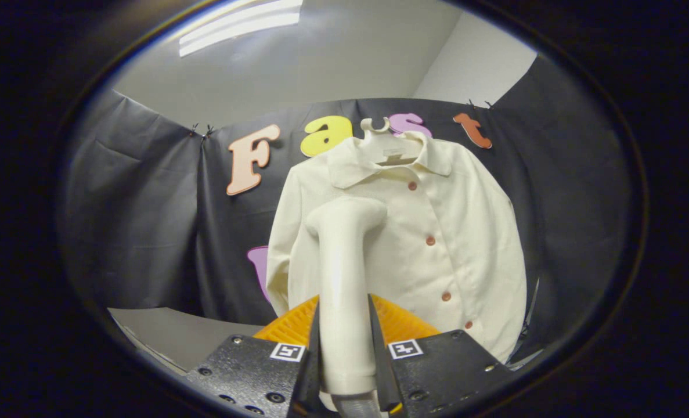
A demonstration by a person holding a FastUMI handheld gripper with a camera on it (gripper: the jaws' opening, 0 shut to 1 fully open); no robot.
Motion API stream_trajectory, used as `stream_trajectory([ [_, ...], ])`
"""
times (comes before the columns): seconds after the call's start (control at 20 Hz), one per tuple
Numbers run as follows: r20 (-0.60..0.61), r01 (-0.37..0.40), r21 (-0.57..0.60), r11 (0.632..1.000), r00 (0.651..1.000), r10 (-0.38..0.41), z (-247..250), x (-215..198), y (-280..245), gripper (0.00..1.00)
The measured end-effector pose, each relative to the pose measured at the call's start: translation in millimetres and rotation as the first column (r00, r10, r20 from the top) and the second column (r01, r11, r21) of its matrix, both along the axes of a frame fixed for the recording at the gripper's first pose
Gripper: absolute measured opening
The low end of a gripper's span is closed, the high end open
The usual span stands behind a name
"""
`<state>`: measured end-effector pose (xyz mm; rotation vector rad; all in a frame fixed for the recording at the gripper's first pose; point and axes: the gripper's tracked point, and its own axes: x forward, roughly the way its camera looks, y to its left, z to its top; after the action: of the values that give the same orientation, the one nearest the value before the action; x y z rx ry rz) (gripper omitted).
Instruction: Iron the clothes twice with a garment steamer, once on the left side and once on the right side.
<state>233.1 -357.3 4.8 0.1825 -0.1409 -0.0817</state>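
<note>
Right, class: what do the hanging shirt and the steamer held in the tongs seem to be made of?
Shirt: looks like matte woven cloth, cotton-like; it drapes in soft folds from the hanger. Steamer: probably moulded plastic, smooth with a dull sheen and rounded edges. The tongs are shut on its handle.

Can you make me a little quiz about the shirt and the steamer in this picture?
1. True or false: the gripper is shut on the steamer.
2. What does the shirt hang on: A a hanger, B a chair, C a table?
3. Fill in: the steamer's head is held in front of the shirt's ____ part, just under the collar.

Key: 1 true, both fingers press its handle. 2 A, the hanger shows above the collar. 3 upper.
</note>
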Motion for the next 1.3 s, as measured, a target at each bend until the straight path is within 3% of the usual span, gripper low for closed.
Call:
stream_trajectory([
  [0.65,-0.049,-0.013,0.083,0.996,0.999,0.017,-142.6,-36.6,2.7,0.38],
  [0.85,-0.075,0.02,0.054,0.998,0.997,-0.016,-191.0,-54.4,8.9,0.38],
  [1.3,-0.151,-0.024,0.015,1.0,0.988,0.026,-263.8,-79.9,21.6,0.38],
])
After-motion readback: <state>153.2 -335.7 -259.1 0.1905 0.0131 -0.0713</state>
